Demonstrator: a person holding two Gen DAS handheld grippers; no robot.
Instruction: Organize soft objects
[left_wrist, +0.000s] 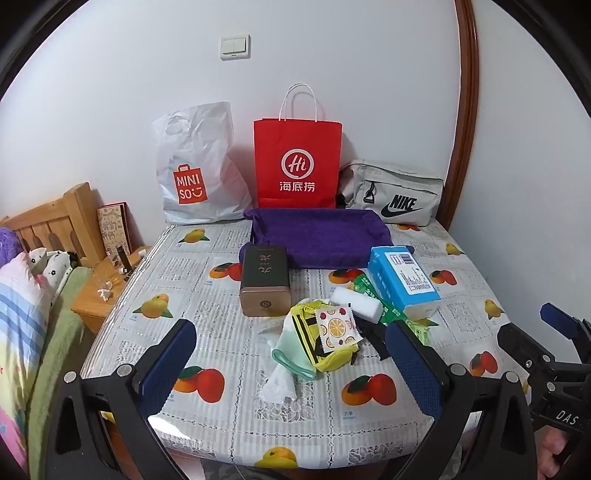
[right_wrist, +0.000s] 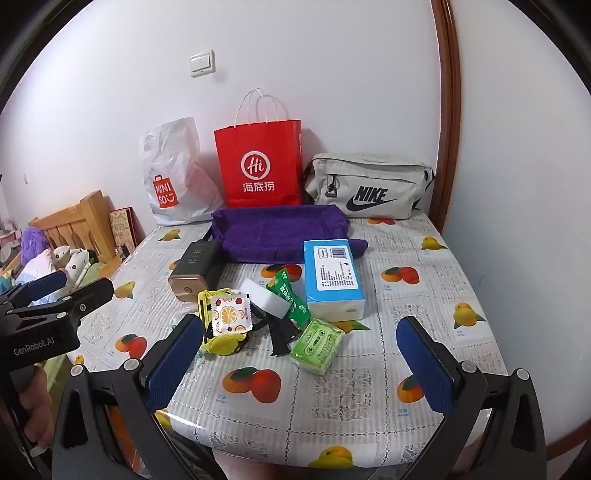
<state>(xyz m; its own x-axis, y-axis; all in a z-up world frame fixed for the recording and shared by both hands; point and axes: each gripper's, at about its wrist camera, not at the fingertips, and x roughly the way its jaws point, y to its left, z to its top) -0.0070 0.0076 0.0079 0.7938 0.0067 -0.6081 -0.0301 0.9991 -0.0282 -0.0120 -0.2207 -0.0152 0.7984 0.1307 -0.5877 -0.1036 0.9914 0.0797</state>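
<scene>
A heap of small soft things lies mid-table: a yellow pouch (left_wrist: 332, 356) (right_wrist: 221, 343) under a fruit-print packet (left_wrist: 337, 328) (right_wrist: 229, 314), a mint cloth (left_wrist: 291, 356), a white sponge (left_wrist: 356, 301) (right_wrist: 264, 297), a green snack packet (right_wrist: 291, 301), a green cassette-print tissue pack (right_wrist: 317, 345) and a blue tissue pack (left_wrist: 404, 282) (right_wrist: 332, 277). Behind them sits a purple fabric tray (left_wrist: 317, 236) (right_wrist: 277, 232). My left gripper (left_wrist: 290, 326) hangs open short of the pouch, holding nothing. My right gripper (right_wrist: 300, 322) is open too, hovering before the heap.
A dark tin box (left_wrist: 264, 280) (right_wrist: 194, 271) stands left of the heap. Against the wall are a white plastic bag (left_wrist: 195, 166), a red paper bag (left_wrist: 297, 162) and a grey waist bag (left_wrist: 395, 192). A bed and wooden nightstand (left_wrist: 96, 295) flank the table's left edge.
</scene>
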